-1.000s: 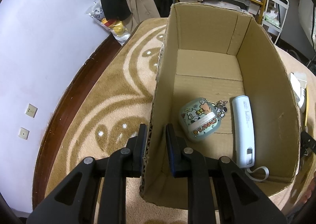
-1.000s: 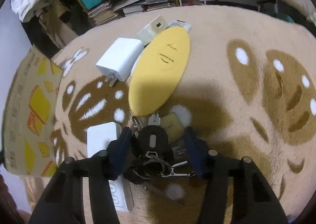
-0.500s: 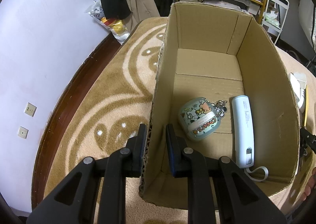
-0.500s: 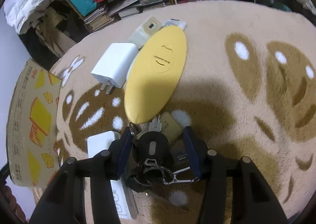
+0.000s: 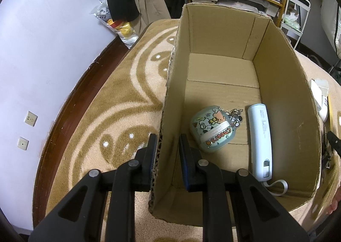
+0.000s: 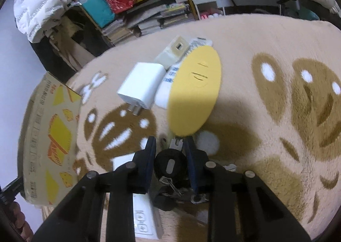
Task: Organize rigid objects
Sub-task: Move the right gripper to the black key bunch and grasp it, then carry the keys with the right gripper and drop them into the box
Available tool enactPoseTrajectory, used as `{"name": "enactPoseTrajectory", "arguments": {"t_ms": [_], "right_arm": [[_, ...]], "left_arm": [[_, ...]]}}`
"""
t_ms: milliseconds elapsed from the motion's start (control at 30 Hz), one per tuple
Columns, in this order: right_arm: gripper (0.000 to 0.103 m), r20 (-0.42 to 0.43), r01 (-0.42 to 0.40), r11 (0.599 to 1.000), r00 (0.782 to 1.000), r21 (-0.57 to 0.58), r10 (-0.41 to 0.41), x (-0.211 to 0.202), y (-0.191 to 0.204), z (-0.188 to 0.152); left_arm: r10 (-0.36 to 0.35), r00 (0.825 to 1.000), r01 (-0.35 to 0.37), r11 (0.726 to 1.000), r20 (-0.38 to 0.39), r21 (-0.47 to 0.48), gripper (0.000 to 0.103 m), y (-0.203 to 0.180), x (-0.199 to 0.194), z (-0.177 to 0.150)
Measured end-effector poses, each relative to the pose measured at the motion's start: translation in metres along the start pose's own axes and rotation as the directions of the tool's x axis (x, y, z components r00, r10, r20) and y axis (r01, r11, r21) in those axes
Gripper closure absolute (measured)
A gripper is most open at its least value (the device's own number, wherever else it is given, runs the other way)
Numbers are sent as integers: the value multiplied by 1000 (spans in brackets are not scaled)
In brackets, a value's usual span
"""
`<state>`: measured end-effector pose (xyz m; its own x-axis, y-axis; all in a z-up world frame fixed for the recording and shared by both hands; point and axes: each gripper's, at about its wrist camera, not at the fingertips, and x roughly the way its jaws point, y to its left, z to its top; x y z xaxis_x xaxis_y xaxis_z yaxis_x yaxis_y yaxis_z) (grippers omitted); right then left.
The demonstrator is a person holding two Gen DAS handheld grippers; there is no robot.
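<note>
An open cardboard box [image 5: 283, 84] stands on the rug, and my left gripper [image 5: 167, 146] is shut on its left wall, one finger outside and one inside. On the box floor lie a pale green cartoon-sticker case [image 5: 213, 131] with a charm and a light blue power bank [image 5: 261, 141]. My right gripper [image 6: 170, 146] is shut on a black key fob [image 6: 170, 165] with a ring of keys, low over the rug. Just ahead of it lie a yellow oval object [image 6: 194, 97], a white charger plug [image 6: 142, 84] and a beige adapter [image 6: 173, 50].
A white flat device [image 6: 142, 216] lies under the right gripper's left finger. The box's printed outer side [image 6: 49, 135] stands to the left. Cluttered shelves [image 6: 132, 7] line the rug's far edge. A wall with sockets [image 5: 31, 118] runs left of the box. A hand [image 6: 19, 220] shows at the bottom left.
The right gripper's fingers have closed in from wide apart onto the black key fob, and its view has tilted upward. The left gripper and the box have stayed put.
</note>
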<state>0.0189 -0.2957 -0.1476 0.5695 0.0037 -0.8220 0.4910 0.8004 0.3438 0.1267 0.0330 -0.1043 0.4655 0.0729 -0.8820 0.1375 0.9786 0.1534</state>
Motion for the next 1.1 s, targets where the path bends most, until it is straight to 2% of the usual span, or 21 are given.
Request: {"name": "enactPoseTrajectory", "arguments": {"t_ms": [200,367,533,800,900,967,1000,1100], "right_arm": [[74,41,-18,999,999,-28,19,-8,12,5],[74,66,-71,996,995,-51,74,-9,20,6],[74,81,-59,992,994,-113,68,-6,40,4],[75,150,-60,980,985,-188,89,-26,67,7],[75,174,-116,976,973,-185,148,-40,77,12],[77,202,-138,969,963,-206,180,-52,87,16],[102,212,-154,963,956,-222,202,-58,93,18],[101,223,-154,950,950,-272,218,-68,112,19]], "left_arm": [[2,1000,-2,1000,-2,-1,85,-1,1,0],[6,1000,-6,1000,-2,0,85,-2,3,1],[6,1000,-6,1000,-2,1,85,-2,4,1],[4,1000,-4,1000,-6,0,85,-1,4,1],[3,1000,-3,1000,-6,1,85,-1,4,1],[3,1000,-3,1000,-6,1,85,-1,4,1],[2,1000,-2,1000,-7,1,85,-1,4,1],[-2,1000,2,1000,-13,1,85,-1,5,1]]}}
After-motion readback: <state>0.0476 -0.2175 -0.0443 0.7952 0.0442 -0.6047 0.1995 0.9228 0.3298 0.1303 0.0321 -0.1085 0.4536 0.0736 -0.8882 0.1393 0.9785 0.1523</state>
